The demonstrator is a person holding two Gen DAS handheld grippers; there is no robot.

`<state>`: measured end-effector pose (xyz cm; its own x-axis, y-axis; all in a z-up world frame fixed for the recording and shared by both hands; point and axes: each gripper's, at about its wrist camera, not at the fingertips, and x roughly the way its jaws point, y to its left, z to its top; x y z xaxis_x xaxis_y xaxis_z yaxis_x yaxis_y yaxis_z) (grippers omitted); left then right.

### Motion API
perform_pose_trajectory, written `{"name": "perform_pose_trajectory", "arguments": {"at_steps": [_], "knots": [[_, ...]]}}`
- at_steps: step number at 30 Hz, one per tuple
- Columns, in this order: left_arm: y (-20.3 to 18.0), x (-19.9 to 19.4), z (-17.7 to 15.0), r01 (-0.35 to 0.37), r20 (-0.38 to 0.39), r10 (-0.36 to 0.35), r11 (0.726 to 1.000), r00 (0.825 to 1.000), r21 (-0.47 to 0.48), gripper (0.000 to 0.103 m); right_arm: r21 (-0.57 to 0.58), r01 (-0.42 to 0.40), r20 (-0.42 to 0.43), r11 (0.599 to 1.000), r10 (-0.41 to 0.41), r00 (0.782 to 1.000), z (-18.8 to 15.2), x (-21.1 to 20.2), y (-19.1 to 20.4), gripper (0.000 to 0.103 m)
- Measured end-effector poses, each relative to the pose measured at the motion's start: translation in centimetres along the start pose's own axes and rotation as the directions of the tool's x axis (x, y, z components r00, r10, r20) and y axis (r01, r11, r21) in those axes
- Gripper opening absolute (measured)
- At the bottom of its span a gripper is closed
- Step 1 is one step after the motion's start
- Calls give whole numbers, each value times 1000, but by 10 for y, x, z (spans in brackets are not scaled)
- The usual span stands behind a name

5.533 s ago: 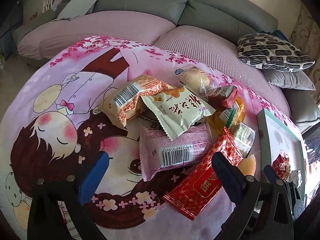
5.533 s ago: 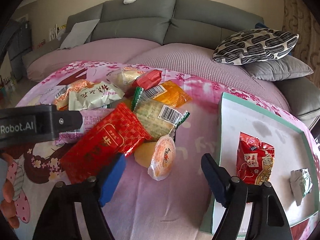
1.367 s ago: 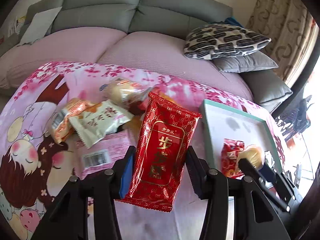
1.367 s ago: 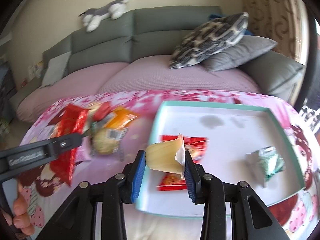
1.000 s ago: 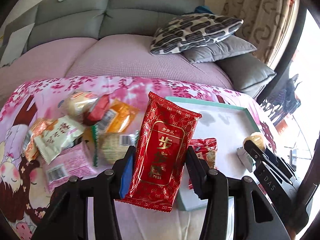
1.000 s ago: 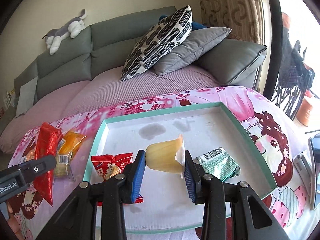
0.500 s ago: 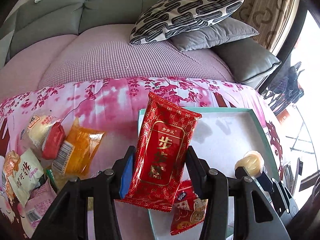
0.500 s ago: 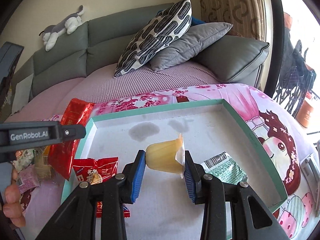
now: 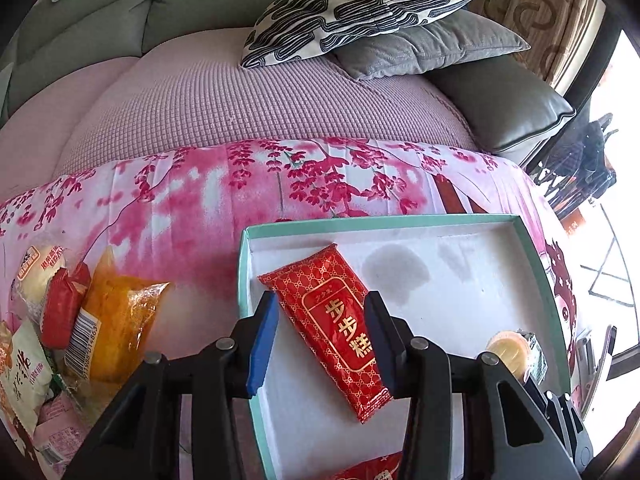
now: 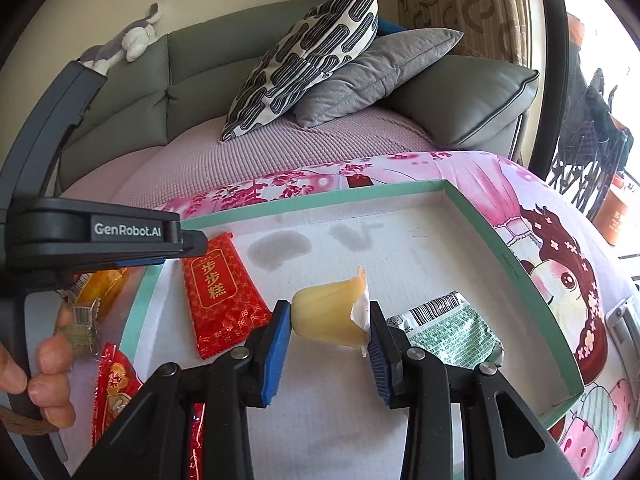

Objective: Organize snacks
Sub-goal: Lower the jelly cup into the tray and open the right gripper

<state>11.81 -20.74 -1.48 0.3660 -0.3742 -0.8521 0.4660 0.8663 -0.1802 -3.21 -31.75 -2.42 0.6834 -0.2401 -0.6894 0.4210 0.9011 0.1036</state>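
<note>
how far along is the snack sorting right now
Partly done. The red packet lies flat in the tray under the open left gripper, along with a green packet and another red snack. In hand: the right gripper is shut on a yellow jelly cup, held over the tray. Left: the orange packet and several other snacks lie on the pink cloth.

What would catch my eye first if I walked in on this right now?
Probably the bright red snack packet lying in the white tray, just under the open left tongs. Next, the yellow jelly cup pinched in the right tongs above the tray, with a green packet lying beside it.
</note>
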Motion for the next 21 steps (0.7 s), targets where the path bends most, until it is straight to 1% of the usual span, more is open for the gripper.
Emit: {"name": "perform_pose_trajectory", "arguments": {"at_steps": [5, 7, 8, 9, 10, 12, 14, 15, 16, 17, 18, 21], "knots": [[6, -18, -11, -12, 22, 12, 1000, 1000, -16, 46, 15, -2, -9, 1000, 3, 1000, 0, 1, 0, 40], [12, -26, -17, -26, 36, 27, 999, 999, -28, 47, 18, -1, -3, 1000, 1, 1000, 0, 0, -1, 42], [16, -31, -20, -34, 42, 36, 999, 998, -38, 49, 18, -2, -2, 1000, 2, 1000, 1, -1, -1, 45], [20, -34, -23, -40, 45, 42, 998, 998, -48, 53, 20, -3, -1, 1000, 3, 1000, 1, -1, -1, 51], [24, -38, -26, -42, 50, 45, 997, 998, -60, 55, 21, -5, 0, 1000, 5, 1000, 1, -1, -1, 54], [35, -46, -35, -44, 62, 49, 995, 997, -87, 60, 17, -14, -1, 1000, 14, 1000, 1, -2, 1, 57], [46, -52, -45, -59, 69, 67, 992, 995, -115, 61, 11, -22, 5, 1000, 22, 1000, 1, -3, 3, 63], [53, -54, -49, -70, 69, 80, 988, 994, -135, 64, 8, -32, 9, 999, 32, 999, 1, -4, 5, 71], [61, -57, -55, -81, 70, 93, 983, 993, -162, 69, 3, -41, 14, 999, 41, 999, 1, -5, 7, 79], [71, -58, -60, -93, 69, 108, 977, 992, -192, 80, -2, -48, 20, 999, 48, 999, 1, -6, 9, 82], [80, -61, -64, -106, 71, 124, 970, 990, -220, 84, -7, -55, 22, 998, 55, 998, 1, -7, 11, 88], [104, -66, -76, -155, 70, 181, 949, 981, -275, 84, -18, -71, 21, 997, 71, 997, 1, -7, 17, 100]]}}
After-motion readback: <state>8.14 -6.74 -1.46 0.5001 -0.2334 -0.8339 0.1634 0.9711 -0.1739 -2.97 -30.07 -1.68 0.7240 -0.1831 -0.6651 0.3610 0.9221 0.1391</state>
